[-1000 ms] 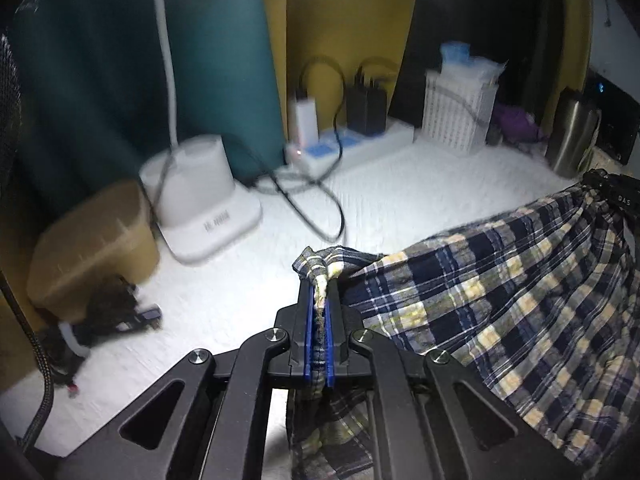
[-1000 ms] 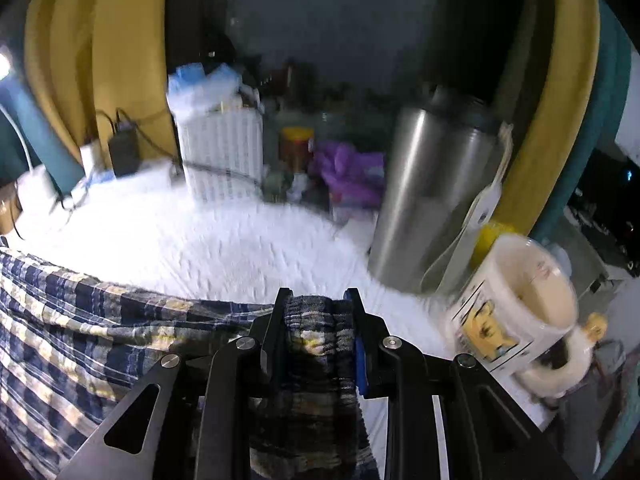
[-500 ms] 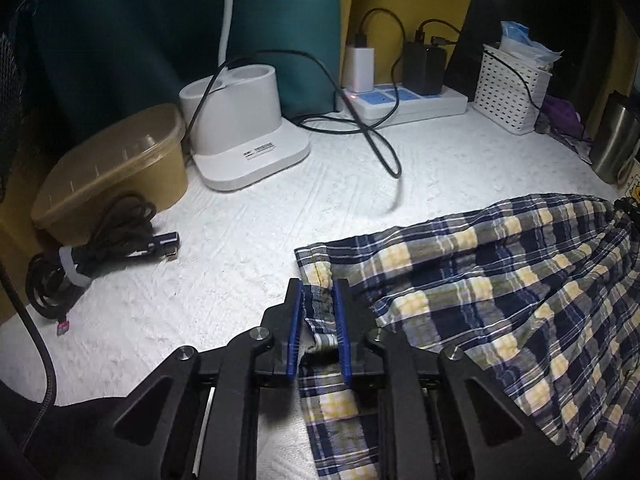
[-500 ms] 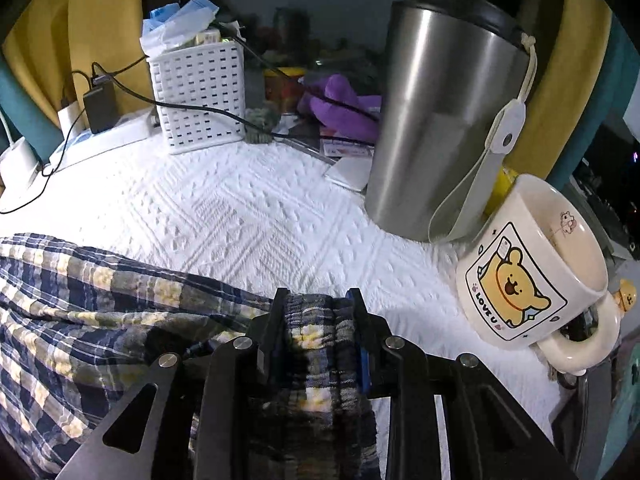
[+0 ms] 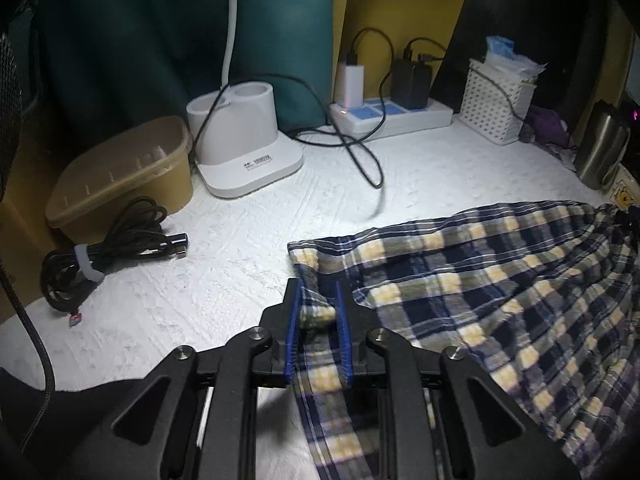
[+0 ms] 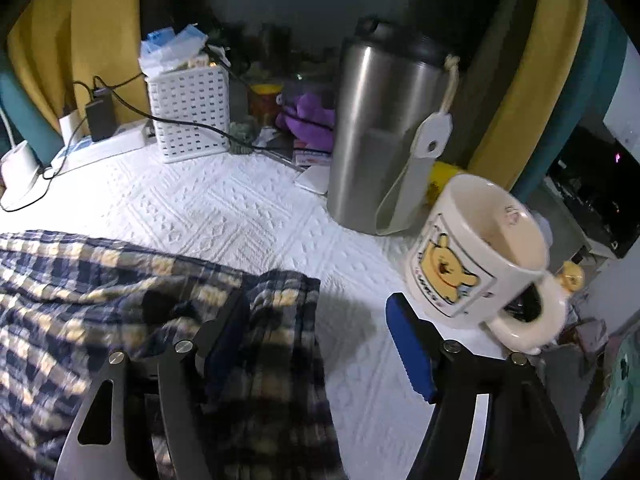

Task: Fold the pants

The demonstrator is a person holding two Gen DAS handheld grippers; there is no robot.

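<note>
The plaid pants [image 5: 480, 280], navy, yellow and white, lie on the white textured tabletop [image 5: 248, 240]. My left gripper [image 5: 318, 306] has its blue pads partly apart with a corner of the pants' fabric lying loose between them. In the right wrist view the pants [image 6: 120, 280] lie at lower left. My right gripper [image 6: 320, 320] is wide open; its left finger rests over the pants' edge and its right finger [image 6: 408, 344] is over bare tabletop near the mug.
A bear mug [image 6: 476, 252] and steel tumbler [image 6: 384, 128] stand close on the right. A white basket [image 6: 188, 112], power strip [image 5: 392, 116], white charging base [image 5: 244, 148], tan box [image 5: 124, 172] and coiled black cable [image 5: 108, 248] line the back and left.
Both grippers lowered the pants onto the table. The left jaws went from clamped to partly apart. The right gripper opened wide and released the fabric.
</note>
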